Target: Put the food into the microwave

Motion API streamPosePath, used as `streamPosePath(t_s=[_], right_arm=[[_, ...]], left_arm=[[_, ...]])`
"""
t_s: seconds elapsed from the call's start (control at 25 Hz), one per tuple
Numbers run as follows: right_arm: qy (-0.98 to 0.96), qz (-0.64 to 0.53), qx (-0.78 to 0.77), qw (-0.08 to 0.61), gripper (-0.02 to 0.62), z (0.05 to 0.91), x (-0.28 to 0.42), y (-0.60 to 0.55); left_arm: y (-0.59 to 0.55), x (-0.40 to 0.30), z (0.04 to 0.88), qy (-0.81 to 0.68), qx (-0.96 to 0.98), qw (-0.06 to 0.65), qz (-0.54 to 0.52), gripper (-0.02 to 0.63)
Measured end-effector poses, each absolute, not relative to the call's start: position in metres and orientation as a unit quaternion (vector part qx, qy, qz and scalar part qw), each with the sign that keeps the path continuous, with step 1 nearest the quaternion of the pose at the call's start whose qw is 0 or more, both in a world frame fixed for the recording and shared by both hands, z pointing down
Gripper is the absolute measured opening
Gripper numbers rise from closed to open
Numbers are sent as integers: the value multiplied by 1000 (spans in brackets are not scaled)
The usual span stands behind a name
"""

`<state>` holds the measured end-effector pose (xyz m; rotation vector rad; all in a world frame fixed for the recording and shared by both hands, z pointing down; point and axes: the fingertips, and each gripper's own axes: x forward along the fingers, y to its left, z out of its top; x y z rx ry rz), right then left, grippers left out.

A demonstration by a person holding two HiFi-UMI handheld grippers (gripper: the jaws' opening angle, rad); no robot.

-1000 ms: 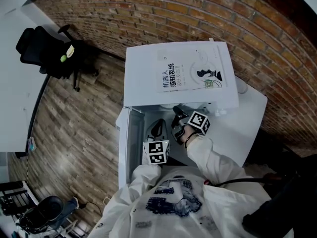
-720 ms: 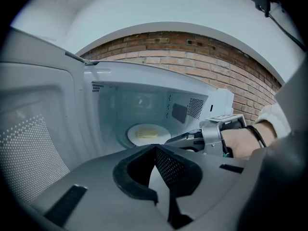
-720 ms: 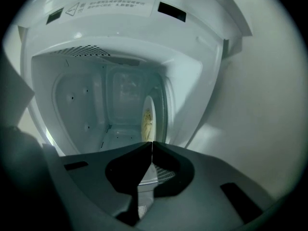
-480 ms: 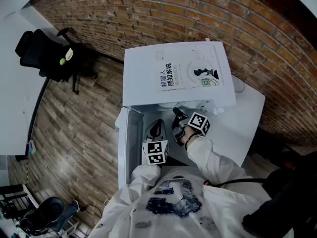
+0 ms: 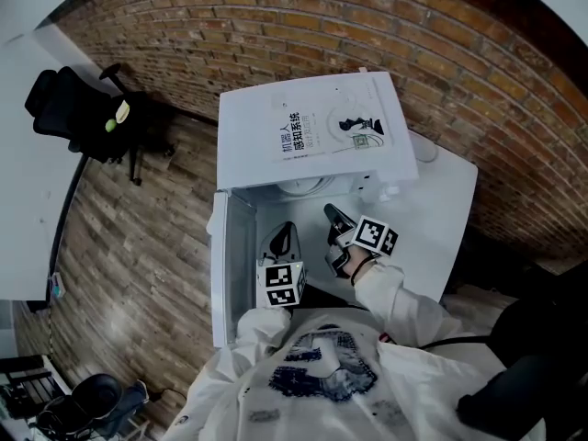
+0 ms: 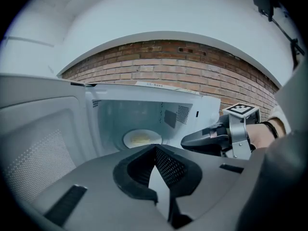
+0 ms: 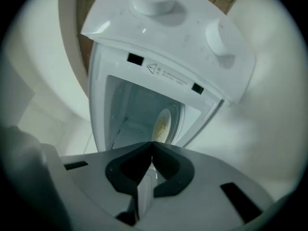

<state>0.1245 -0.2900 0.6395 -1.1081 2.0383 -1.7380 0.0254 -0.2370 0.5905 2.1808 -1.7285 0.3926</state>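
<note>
The microwave (image 5: 243,131) stood at the left end of a white table (image 5: 446,209), backed by a brick wall (image 5: 459,62). A printed white booklet (image 5: 335,131) lay flat on its top, covering most of it. The door (image 5: 230,246) hung wide open to the left, its inner face turned toward the cavity.

The plate (image 6: 142,138) sat on the cavity floor, near the middle and toward the back wall, with the pale yellow food (image 6: 138,140) lying on it. The right gripper view also showed the plate (image 7: 162,125) inside, below the front panel with its two round knobs (image 7: 153,1).

Both grippers hovered side by side just in front of the opening, pointing in. The left gripper (image 5: 288,231) was nearer the door. In its own view its jaws were clenched, tips meeting with nothing between them (image 6: 155,148). The right gripper (image 5: 331,214) was near the opening's right edge, its marker cube (image 5: 375,235) just behind the jaws. Its jaws too were pressed together and empty (image 7: 152,143). Neither gripper touched the plate or the door.

On the wooden floor (image 5: 138,237) left of the table stood a black chair (image 5: 78,108).
</note>
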Motion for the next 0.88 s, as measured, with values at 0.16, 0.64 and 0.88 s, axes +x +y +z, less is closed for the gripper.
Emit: streamPosePath(t_s=[0.16,0.64,0.88], right_arm=[[744,-536,-389,88,15,616,149,-269],[840,-327,-434,-8,14,535,203,-200],[850,-280,-446,-18,14,516,212,-184]], left_arm=[[-223,29,574,-603,771,149,141,9],[-185,42,527,-592,785,121,136,8],[-177,51,514,-590,788,112,136,8]])
